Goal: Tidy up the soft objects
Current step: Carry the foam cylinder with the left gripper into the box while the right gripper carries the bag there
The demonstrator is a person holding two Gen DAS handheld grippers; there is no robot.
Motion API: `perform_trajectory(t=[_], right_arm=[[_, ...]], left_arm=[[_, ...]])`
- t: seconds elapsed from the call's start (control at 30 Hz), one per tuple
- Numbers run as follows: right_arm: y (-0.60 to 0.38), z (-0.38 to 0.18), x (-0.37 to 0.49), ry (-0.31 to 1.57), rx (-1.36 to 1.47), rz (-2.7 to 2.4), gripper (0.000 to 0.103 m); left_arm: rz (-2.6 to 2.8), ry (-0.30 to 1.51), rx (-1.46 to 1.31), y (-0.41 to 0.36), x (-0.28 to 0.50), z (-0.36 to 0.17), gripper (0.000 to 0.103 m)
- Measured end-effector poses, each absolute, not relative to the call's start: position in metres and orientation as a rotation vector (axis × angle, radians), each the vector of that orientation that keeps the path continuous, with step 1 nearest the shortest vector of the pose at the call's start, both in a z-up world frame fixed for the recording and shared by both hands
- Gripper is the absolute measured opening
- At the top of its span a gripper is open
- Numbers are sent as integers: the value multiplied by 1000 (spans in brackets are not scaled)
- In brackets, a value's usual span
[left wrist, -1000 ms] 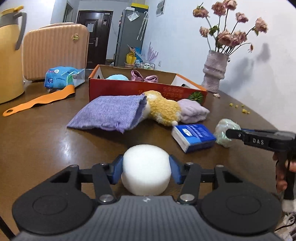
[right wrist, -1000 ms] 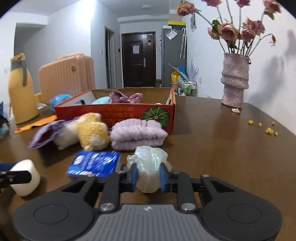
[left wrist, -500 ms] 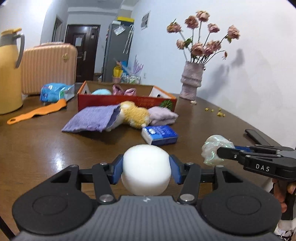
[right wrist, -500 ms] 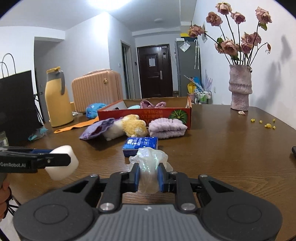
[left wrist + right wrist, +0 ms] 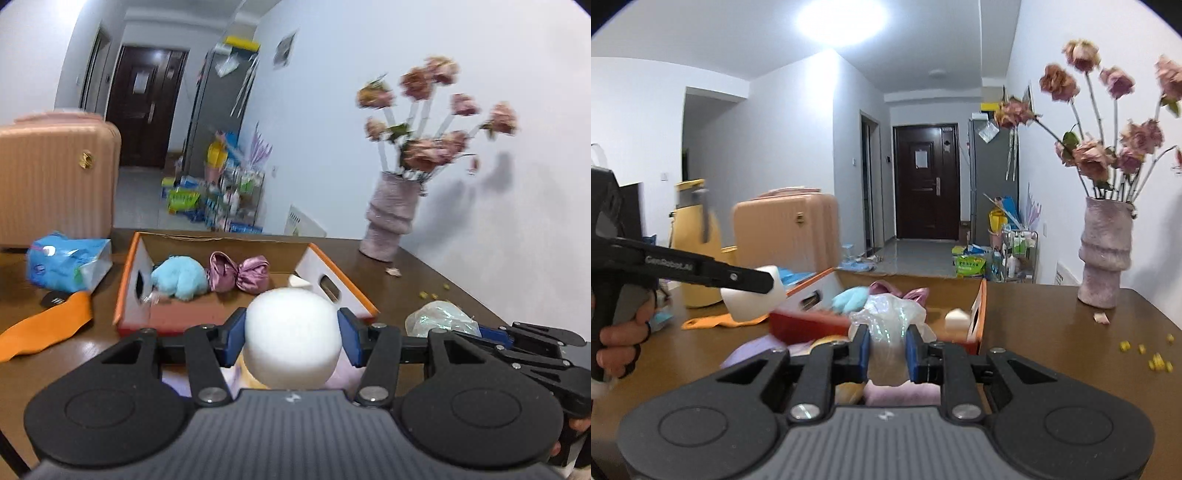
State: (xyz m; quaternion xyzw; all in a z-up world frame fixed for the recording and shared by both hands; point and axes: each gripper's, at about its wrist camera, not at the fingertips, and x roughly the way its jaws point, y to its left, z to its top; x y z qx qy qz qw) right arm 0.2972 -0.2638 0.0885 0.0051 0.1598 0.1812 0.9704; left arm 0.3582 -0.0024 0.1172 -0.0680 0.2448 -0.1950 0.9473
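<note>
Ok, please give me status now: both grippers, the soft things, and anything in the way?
Left gripper shut on white sponge. Right gripper shut on plastic bag. Both short of cardboard box. Nothing blocking.

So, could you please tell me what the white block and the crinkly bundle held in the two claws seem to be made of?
The white block in the left claw looks like foam: matte, rounded, its sides pressed in by the pads. The crinkly bundle in the right claw looks like thin plastic film: translucent, wrinkled, with a shiny, faintly iridescent sheen.
</note>
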Motion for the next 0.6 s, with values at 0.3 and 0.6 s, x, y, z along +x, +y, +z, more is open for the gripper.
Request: perform_trajectory(t=[0.3, 0.6], right_arm=[[-244, 78, 478, 534, 90, 348, 19], [-183, 57, 570, 698, 98, 412, 34]], left_arm=[[-237, 626, -33, -37, 515, 89, 53], [-143, 735, -23, -2, 574, 54, 63]])
